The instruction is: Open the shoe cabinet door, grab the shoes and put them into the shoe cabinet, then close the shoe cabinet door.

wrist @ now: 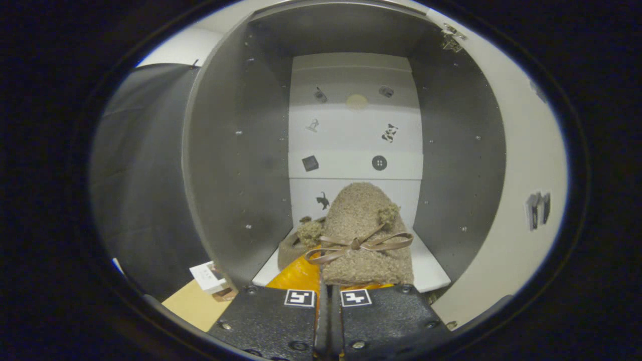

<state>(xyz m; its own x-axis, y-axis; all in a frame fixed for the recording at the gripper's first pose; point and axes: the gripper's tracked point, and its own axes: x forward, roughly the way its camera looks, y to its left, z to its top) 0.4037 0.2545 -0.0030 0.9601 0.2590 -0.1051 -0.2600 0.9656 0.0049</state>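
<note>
From the gripper view I looked straight into the open shoe cabinet [235, 165], its grey side walls to either hand and its white back panel [353, 135] dotted with small printed pictures. The cabinet door [521, 165] stood swung wide on the right, a hinge [453, 39] visible at its upper corner and a small dark sticker on its inner face.

The gripper [328, 293] had its fingers drawn nearly together, only a thin slit between them. Rising just ahead of that slit was a fuzzy tan shoe [363, 230] with a flat brown bow [357, 244] across its upper and a small pom-pom near the toe. The shoe's heel end met the fingertips and appeared pinched there, though the contact itself was hidden behind the finger bodies, so I recorded the grasp as probable, not confirmed. Something yellow-orange [299, 273] showed beneath the shoe, and I could not identify it.

The held shoe sat over the white bottom shelf [431, 273], toe pointing inward. A second shoe [301, 243] of the same fuzzy material lay on that shelf just to its left, against the left wall.

Outside the cabinet, lower left, a small white box [206, 277] rested on a tan surface [193, 303].
</note>
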